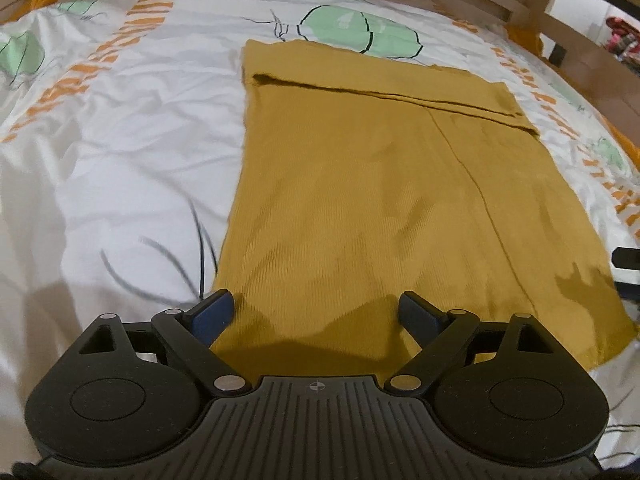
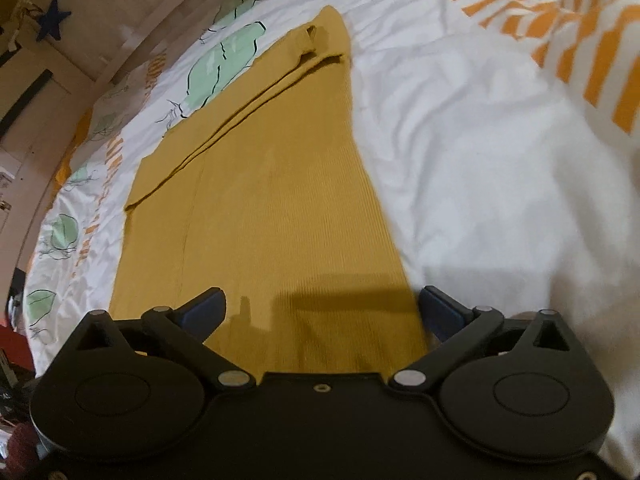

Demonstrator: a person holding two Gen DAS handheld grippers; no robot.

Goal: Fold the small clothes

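Note:
A mustard-yellow ribbed garment (image 1: pixel 360 200) lies flat on the bed, a long rectangle with a folded-over band across its far end. My left gripper (image 1: pixel 316 312) hangs open over the garment's near left corner, nothing between its blue pads. In the right wrist view the same garment (image 2: pixel 272 200) stretches away from me. There my right gripper (image 2: pixel 320 308) stands wide open above the near edge, its right finger (image 2: pixel 440 312) just past the cloth's right border. Neither gripper holds any cloth.
A white duvet (image 1: pixel 120 140) with green leaf prints and orange stripes covers the bed, also seen as the duvet (image 2: pixel 480 160) to the garment's right. A wooden bed frame (image 1: pixel 540 8) runs along the far side. A dark object (image 1: pixel 628 260) sits at the right edge.

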